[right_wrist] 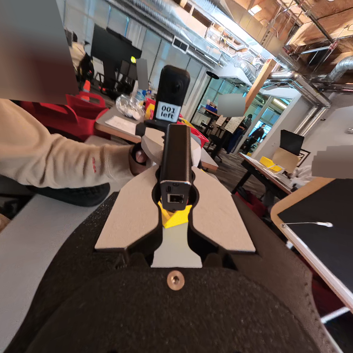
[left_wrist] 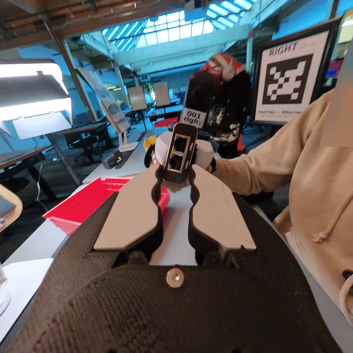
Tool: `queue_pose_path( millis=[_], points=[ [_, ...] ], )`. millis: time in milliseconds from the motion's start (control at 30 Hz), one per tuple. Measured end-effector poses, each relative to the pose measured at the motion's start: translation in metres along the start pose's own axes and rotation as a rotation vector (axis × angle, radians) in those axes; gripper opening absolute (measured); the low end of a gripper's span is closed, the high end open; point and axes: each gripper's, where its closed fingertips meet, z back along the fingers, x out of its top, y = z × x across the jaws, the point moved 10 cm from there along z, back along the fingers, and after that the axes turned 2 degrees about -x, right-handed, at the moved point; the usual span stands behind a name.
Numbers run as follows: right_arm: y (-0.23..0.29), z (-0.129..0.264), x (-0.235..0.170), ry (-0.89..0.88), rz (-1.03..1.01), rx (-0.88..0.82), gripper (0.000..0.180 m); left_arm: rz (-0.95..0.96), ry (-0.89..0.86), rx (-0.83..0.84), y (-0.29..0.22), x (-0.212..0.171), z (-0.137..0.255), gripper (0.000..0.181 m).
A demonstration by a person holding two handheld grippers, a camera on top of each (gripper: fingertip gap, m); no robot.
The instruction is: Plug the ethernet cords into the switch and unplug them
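The switch (left_wrist: 179, 152) is a small black box held up in the air between both grippers. My left gripper (left_wrist: 175, 172) is shut on one end; the face with two empty ports points at its camera. The right gripper's white fingers (left_wrist: 205, 152) clasp the far end behind it. In the right wrist view my right gripper (right_wrist: 175, 176) is shut on the switch (right_wrist: 175, 152), whose near face shows one empty port. The left gripper's fingers (right_wrist: 152, 147) hold the far end. No ethernet cord shows in either view.
A red bin (left_wrist: 91, 200) sits on the grey table (left_wrist: 34, 242) below left of my left gripper. A yellow bin (right_wrist: 175, 217) lies under the right gripper. The person's beige sleeve (left_wrist: 267, 168) is close on the right. A marker board (left_wrist: 286, 76) stands behind. Only a small space, under 4 cm, lies between the two pairs of fingers.
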Motion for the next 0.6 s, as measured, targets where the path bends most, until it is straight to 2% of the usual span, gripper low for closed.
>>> queue_pose_path(
  millis=[167,267,400,467,600],
  points=[
    [-0.002,0.006,0.001,0.083,0.153,-0.047,0.025,0.017,0.112,0.119,0.010,0.007,0.022,0.034],
    [-0.005,0.011,0.001,0.125,0.220,-0.087,0.025,0.044,0.231,0.321,0.024,0.011,0.054,0.033],
    [-0.010,0.015,-0.002,0.147,0.222,-0.097,0.025,0.145,0.496,0.626,0.042,0.004,0.107,0.033],
    [-0.012,0.015,-0.004,0.157,0.224,-0.102,0.025,0.218,0.646,0.657,0.045,-0.008,0.126,0.033],
    [-0.012,0.013,-0.008,0.167,0.218,-0.096,0.025,0.376,0.969,0.573,0.047,-0.051,0.145,0.033]
  ],
)
